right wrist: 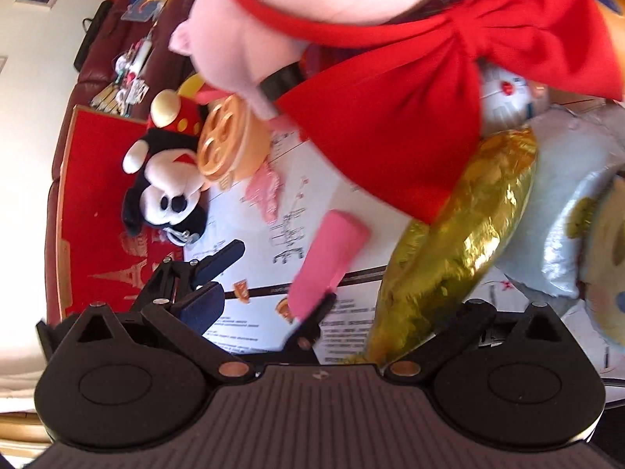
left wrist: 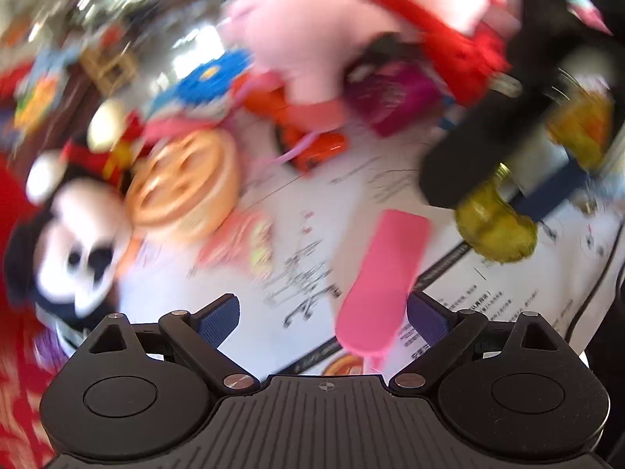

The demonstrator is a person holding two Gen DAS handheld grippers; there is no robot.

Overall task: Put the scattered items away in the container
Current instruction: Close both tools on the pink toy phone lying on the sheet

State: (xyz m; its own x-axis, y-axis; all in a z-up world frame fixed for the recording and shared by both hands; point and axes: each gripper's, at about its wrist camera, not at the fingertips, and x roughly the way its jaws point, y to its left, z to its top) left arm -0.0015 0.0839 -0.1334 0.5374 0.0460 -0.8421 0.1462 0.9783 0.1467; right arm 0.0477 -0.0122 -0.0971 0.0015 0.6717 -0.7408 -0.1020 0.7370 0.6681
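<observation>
Far left on the counter [right wrist: 250,336], a Mickey plush [right wrist: 168,191] lies beside an orange wheel toy [right wrist: 226,136]. The left tongs [left wrist: 324,312] are spread wide, a pink flat piece [left wrist: 379,281] leaning against the right pad; whether it is gripped I cannot tell. The right tongs [right wrist: 336,308] have a gold foil balloon [right wrist: 457,242] between the fingers; their grip is hidden. A pink plush [right wrist: 297,4] with red bow [right wrist: 449,113] hangs above. No container is recognisable.

We see a white printed sheet [right wrist: 250,324] covering the counter; on it at ten o'clock lie a mouse plush [right wrist: 164,191] and an orange wheel toy [right wrist: 224,138], touching
</observation>
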